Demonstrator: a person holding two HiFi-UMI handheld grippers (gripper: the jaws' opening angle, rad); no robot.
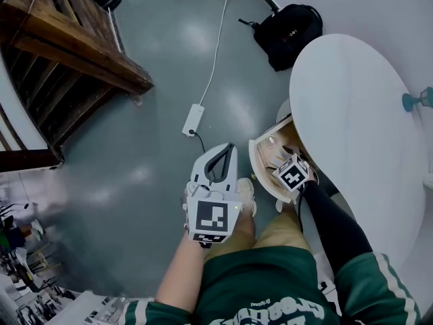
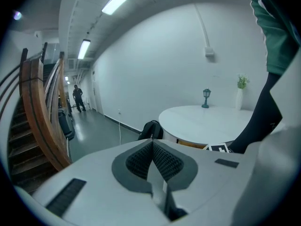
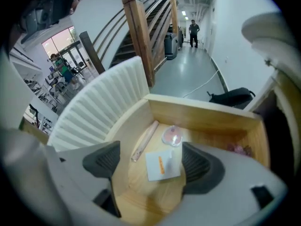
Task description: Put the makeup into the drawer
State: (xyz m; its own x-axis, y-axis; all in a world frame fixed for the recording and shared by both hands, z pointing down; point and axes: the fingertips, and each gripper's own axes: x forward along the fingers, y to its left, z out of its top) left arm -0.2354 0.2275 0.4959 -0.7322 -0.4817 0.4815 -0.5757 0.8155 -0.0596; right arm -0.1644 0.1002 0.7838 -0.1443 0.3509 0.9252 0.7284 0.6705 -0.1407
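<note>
Under the round white table [image 1: 352, 134] a wooden drawer [image 1: 258, 156] with a ribbed white front stands pulled out. In the right gripper view a white flat packet [image 3: 162, 165], a round pink compact [image 3: 172, 135] and a slim pink stick [image 3: 145, 140] lie on the drawer floor [image 3: 141, 192]. A small pinkish item [image 3: 237, 149] sits at its right side. My right gripper [image 3: 149, 168] hangs over the drawer, pointing steeply down, open, with nothing between its pads; the head view shows it [image 1: 283, 165] under its marker cube. My left gripper [image 1: 226, 151] is shut and empty, held out over the floor [image 2: 153, 161].
A black backpack [image 1: 287, 32] lies on the floor by the table. A white power strip [image 1: 193, 120] with its cable crosses the grey floor. A wooden staircase [image 1: 74, 46] fills the left. A teal lamp figurine [image 1: 416, 100] stands on the table. A person stands far down the hallway [image 2: 77, 98].
</note>
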